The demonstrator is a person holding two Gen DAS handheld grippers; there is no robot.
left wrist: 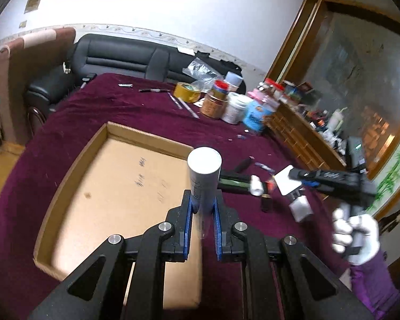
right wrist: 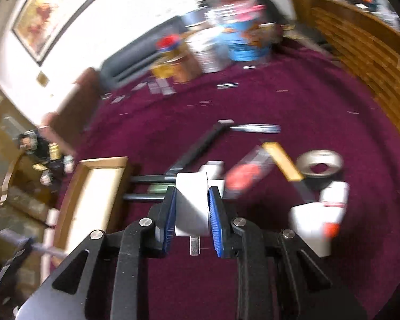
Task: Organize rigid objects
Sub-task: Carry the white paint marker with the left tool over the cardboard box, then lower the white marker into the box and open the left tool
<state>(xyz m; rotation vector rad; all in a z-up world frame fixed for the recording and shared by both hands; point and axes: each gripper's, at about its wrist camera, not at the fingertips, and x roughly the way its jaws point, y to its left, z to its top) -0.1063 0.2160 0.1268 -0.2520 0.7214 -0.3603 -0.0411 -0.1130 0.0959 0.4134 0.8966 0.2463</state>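
Note:
My left gripper [left wrist: 202, 202] is shut on a white-capped grey tube [left wrist: 204, 170], held upright over the right edge of the shallow cardboard box [left wrist: 66, 181]. My right gripper [right wrist: 192, 200] is shut on a white plug-like block [right wrist: 192, 202] with a metal prong under it, held above the maroon cloth; it also shows in the left wrist view [left wrist: 293, 181], to the right of the tube. The box's corner shows in the right wrist view [right wrist: 101, 165], left of the block. That view is blurred.
Loose items lie on the cloth: black rods [right wrist: 197, 146], a red-labelled tube [right wrist: 242, 173], a gold bar [right wrist: 282, 165], a tape ring [right wrist: 320, 162], a white bottle [right wrist: 330, 202]. Jars and tubs [left wrist: 234, 106] stand at the far edge. A wooden cabinet [left wrist: 301, 136] flanks the right.

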